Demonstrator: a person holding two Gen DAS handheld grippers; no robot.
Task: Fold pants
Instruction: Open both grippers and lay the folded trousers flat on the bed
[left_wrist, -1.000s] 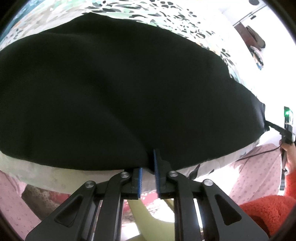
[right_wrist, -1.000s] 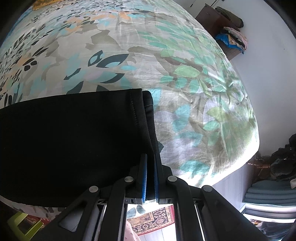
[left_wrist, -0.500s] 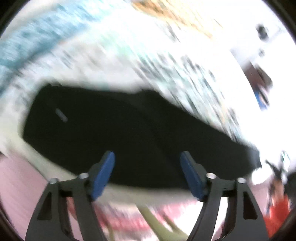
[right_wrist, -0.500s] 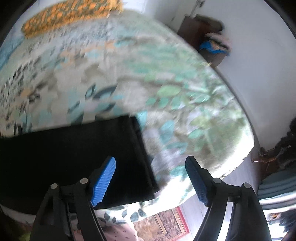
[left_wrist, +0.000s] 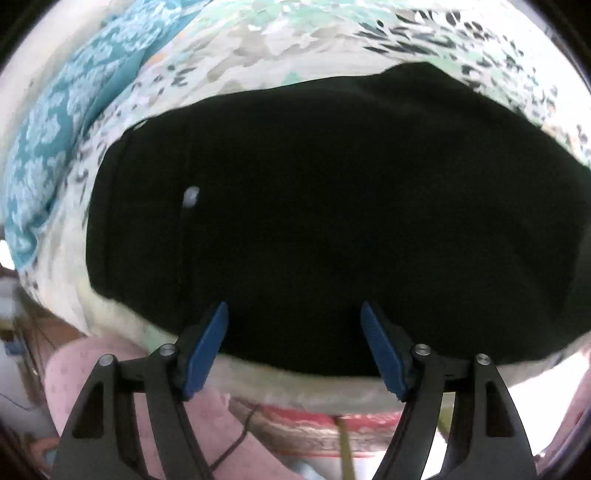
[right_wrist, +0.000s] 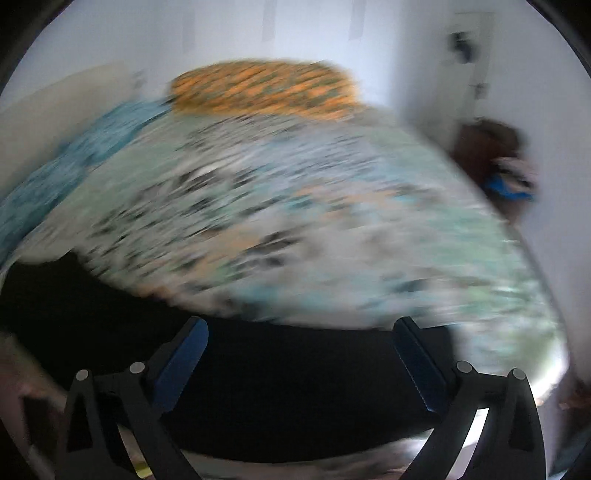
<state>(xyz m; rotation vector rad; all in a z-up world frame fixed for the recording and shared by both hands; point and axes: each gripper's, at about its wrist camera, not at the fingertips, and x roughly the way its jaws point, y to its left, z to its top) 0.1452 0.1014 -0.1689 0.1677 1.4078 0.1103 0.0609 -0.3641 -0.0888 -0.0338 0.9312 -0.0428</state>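
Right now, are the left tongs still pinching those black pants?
Apart. In the left wrist view the left tongs have just been opening: both blue pads stand wide, with no fabric clamped between them, and the black pants lie flat on the bedsheet.

Both views are fisheye, so straight edges bow hard and the corners go to a black ring. Left wrist view is fairly sharp in the middle, but the pants (left_wrist: 332, 221) are crushed to flat black with zero fold detail, and the sheet (left_wrist: 258, 44) smears a bit toward the rim, blown out top right. Right wrist view is heavy motion blur: the sheet pattern streaks, the orange pillow (right_wrist: 266, 92) is soft, and the wall (right_wrist: 258, 33) glows bright, daylight-ish.
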